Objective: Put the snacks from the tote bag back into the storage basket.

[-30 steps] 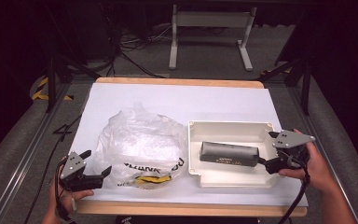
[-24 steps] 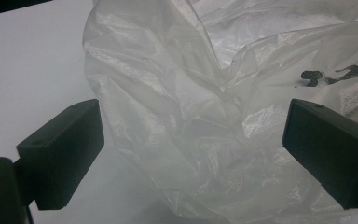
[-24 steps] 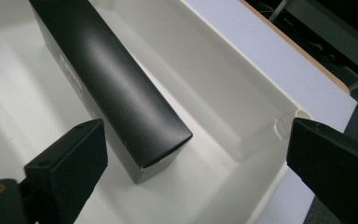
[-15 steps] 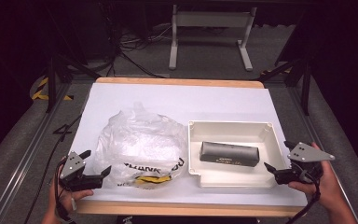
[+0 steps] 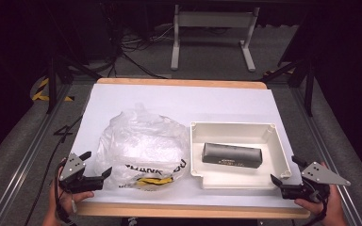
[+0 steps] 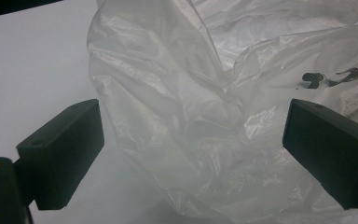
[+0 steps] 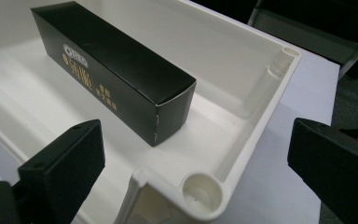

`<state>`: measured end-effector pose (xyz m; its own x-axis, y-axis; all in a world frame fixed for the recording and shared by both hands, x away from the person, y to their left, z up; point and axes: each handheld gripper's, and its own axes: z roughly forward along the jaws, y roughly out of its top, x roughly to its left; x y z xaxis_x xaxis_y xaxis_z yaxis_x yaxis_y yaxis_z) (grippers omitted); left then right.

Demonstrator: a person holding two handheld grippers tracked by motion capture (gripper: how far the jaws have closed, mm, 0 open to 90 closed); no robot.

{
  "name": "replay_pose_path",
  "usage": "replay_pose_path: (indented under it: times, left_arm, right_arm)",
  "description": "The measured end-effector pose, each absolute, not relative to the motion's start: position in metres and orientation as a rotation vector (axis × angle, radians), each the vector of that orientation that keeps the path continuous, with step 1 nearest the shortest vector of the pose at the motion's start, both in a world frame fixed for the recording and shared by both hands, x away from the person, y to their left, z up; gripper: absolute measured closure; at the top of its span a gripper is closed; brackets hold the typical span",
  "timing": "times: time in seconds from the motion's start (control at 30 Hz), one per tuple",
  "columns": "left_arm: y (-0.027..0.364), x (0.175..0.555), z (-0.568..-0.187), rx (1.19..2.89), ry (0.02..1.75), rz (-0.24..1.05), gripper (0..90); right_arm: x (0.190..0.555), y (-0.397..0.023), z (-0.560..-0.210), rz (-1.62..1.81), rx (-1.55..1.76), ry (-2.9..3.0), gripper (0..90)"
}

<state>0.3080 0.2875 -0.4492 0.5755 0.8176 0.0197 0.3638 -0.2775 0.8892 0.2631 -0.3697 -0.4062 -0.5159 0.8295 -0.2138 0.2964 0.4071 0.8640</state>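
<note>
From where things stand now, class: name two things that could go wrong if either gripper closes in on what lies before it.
1. The left gripper is open right at the crumpled plastic bag. The thin film could slip, tear, or drag across the table instead of lifting.
2. The right gripper is open at the corner of the white tray. Reaching for the black box, a jaw could catch the tray wall and shove the tray.

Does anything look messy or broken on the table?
Nothing looks broken or spilled. The crumpled clear plastic bag with black lettering lies in a rumpled heap on the white table. That is the only untidy thing. The long black cardboard box lies flat inside the white plastic tray, a little slanted to its walls.
</note>
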Motion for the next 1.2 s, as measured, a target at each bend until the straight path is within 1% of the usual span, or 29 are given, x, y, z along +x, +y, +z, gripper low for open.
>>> replay_pose_path:
  times: [0.3, 1.2]
  left_arm:
    - [0.288, 0.310, -0.450, 1.870, 0.957, 0.608, 6.0]
    - [0.283, 0.315, -0.450, 1.876, 0.938, 0.602, 6.0]
  right_arm:
    - [0.262, -0.371, -0.420, 1.080, 0.952, 1.978, 4.7]
    - [0.258, -0.366, -0.428, 1.030, 0.950, 1.983, 4.9]
